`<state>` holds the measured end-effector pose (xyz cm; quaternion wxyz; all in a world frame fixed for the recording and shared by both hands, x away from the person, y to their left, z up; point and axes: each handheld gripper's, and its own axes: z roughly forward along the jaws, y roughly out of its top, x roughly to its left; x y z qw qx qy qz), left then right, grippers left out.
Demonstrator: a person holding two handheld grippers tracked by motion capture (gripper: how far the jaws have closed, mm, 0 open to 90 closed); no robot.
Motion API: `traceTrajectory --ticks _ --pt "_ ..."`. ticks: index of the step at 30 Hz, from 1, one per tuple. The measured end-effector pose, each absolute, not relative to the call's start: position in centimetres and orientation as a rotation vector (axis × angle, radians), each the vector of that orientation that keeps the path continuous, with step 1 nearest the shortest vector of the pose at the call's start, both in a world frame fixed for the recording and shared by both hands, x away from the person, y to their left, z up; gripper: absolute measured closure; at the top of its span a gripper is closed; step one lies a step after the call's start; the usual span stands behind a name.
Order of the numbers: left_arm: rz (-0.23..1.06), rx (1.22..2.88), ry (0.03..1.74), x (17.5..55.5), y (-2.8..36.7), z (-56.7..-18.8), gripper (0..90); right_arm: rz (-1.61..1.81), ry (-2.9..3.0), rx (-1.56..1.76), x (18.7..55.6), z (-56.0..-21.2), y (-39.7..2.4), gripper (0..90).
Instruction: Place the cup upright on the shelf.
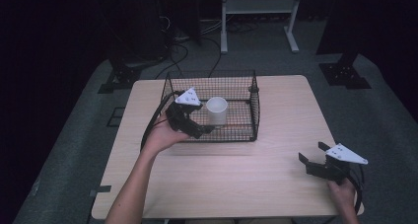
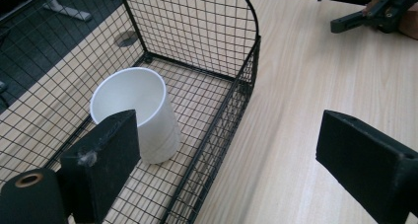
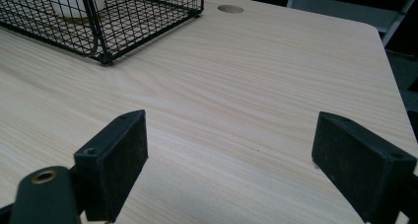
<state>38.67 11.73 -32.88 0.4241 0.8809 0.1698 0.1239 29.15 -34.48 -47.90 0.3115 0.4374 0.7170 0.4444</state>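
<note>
A white cup (image 1: 217, 110) stands upright and empty inside a black wire basket (image 1: 256, 105) at the table's middle. My left gripper (image 1: 199, 128) hovers at the basket's near left corner, open and holding nothing. In the left gripper view the cup (image 2: 135, 110) sits just beyond the left jaw, and the basket's wall (image 2: 246, 71) runs up between the two jaws. My right gripper (image 1: 313, 152) is low over the table's near right corner, open and holding nothing. The right gripper view has bare wood between its jaws, with the basket (image 3: 98, 31) far off at top left.
The light wooden table (image 1: 276, 184) has a round cable hole (image 3: 230, 9) behind the basket. A white-framed stand (image 1: 259, 17) and cables (image 1: 177, 51) lie on the dark floor beyond the table. The other gripper (image 2: 365, 12) appears at the top right of the left gripper view.
</note>
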Motion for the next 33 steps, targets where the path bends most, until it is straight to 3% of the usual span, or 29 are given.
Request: traceTrajectory --ticks 33 --pt "0.31 2.116 0.441 32.9 14.4 -36.6 8.7 1.158 1.895 1.158 29.2 -47.9 -34.4 13.1"
